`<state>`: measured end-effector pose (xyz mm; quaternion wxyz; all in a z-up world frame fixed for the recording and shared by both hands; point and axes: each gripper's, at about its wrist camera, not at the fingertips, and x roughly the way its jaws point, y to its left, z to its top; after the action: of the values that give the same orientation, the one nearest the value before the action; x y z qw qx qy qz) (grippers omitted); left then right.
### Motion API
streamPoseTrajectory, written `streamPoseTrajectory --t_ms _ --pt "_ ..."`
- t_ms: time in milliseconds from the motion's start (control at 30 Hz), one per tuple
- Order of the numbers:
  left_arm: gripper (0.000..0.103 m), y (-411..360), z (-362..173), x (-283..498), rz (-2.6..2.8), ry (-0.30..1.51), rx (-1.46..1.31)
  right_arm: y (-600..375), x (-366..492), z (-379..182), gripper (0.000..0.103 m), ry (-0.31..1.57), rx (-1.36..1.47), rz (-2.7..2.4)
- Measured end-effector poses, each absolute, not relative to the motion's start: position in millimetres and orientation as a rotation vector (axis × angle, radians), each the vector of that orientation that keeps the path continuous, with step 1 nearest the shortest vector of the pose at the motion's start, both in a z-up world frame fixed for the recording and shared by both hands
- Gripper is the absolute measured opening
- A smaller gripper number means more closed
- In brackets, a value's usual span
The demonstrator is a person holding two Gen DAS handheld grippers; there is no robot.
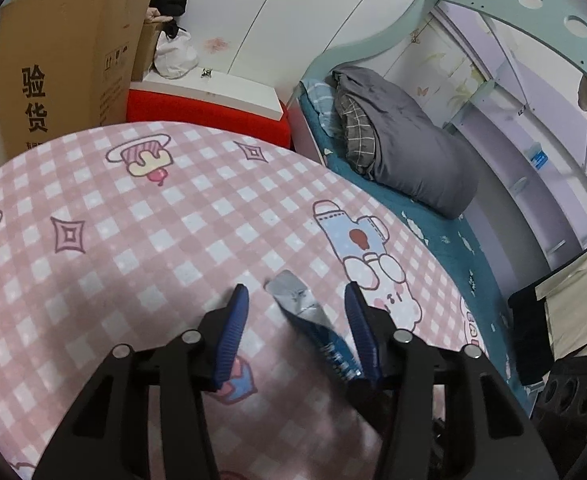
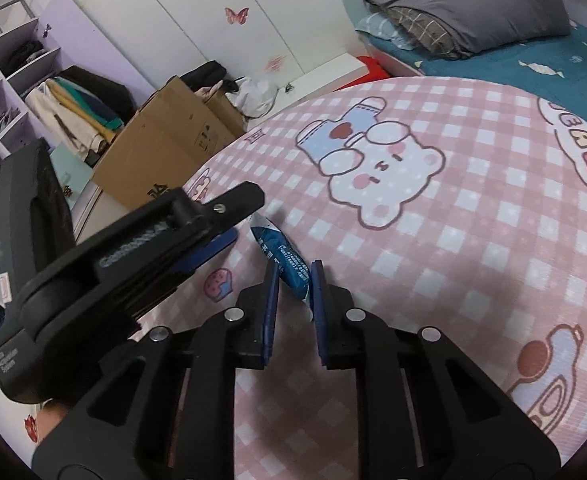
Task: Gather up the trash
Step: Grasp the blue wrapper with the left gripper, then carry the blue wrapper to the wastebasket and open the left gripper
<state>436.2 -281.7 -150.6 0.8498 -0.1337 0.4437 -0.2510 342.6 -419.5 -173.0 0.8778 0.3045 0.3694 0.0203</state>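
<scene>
A blue and silver snack wrapper lies on the pink checked tablecloth. My left gripper stands open astride it. The silver end sits between the fingertips and the blue end runs close along the right finger; the pads do not press on it. In the right wrist view the same wrapper points away from me. My right gripper is shut on its near end. The left gripper's blue finger comes in from the left beside the wrapper's far end.
A tall cardboard box and a red box with a white lid stand beyond the table's far edge. A bed with a grey duvet runs along the right. Open shelves with clothes stand at the left.
</scene>
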Motion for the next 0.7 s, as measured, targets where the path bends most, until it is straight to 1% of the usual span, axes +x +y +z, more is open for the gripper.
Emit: streamPoseTrajectory --t_ms 33,67,133,233,367,433,700 --pt "0.038 -282.5 -151.5 436.6 -0.525 0.936 -0.277 -417.1 343.4 -173.0 0.016 0.773 0.63 0.05" --pt "0.036 -283.3 -152.1 436.6 -0.53 0.938 -0.273 -414.4 344.2 -172.2 0.016 0.776 0.624 0.055" --pt "0.024 -285.5 -153.4 436.6 -0.534 0.946 -0.259 -411.6 344.8 -171.7 0.015 0.778 0.617 0.06" --pt "0.02 -285.2 -153.5 434.5 -0.526 0.942 -0.239 -410.1 345.5 -171.6 0.015 0.78 0.614 0.067" --pt "0.018 -279.3 -153.0 431.2 -0.503 0.945 -0.254 -402.1 346.1 -170.2 0.014 0.781 0.594 0.084" --pt "0.012 -274.4 -152.0 429.8 -0.484 0.949 -0.256 -389.8 345.2 -164.7 0.013 0.772 0.553 0.094" --pt "0.011 -213.5 -134.4 417.9 -0.429 0.922 -0.319 -331.8 340.2 -146.5 0.012 0.765 0.443 0.198"
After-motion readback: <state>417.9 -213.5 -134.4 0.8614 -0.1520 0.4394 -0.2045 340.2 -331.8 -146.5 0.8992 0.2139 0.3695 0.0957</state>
